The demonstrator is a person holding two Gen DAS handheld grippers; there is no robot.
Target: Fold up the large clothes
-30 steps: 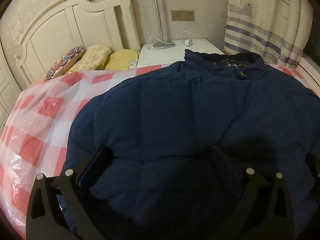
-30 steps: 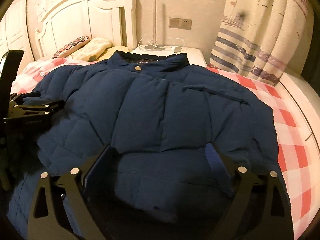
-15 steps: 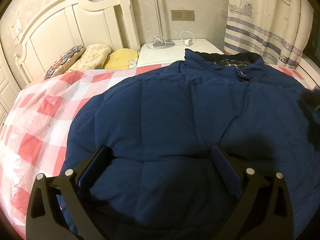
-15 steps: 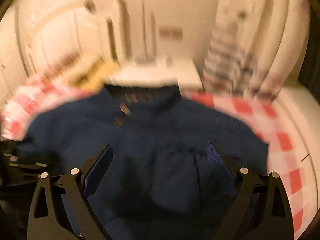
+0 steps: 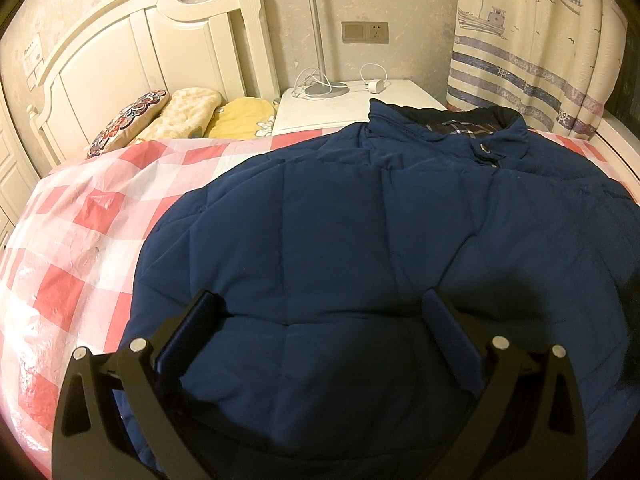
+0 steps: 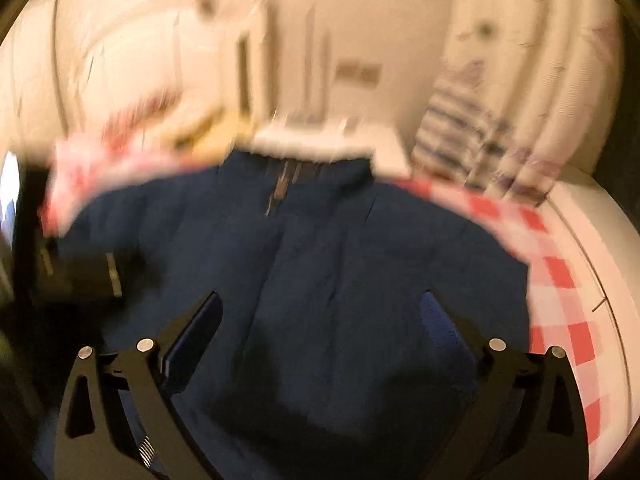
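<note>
A large navy quilted jacket (image 5: 360, 220) lies spread on the bed with its front up and its collar toward the nightstand. My left gripper (image 5: 320, 296) sits low on the jacket's near part, its jaws wide apart and puffy fabric bulging between them without being pinched. The right wrist view is blurred by motion. In it the jacket (image 6: 340, 240) lies below my right gripper (image 6: 323, 297), whose jaws are opening and stand wide, with only the fabric underneath and nothing pressed between the pads.
A red-and-white checked cover (image 5: 80, 240) lies under the jacket. Pillows (image 5: 180, 116) rest against the white headboard (image 5: 140, 60). A white nightstand (image 5: 352, 108) carries a lamp base and a charger. A striped curtain (image 5: 532, 60) hangs at the right, above a white ledge (image 6: 592, 216).
The right wrist view has shifted and blurred, so the jacket's collar sits lower in it, and its jaws stand a little wider. The left wrist view is unchanged.
</note>
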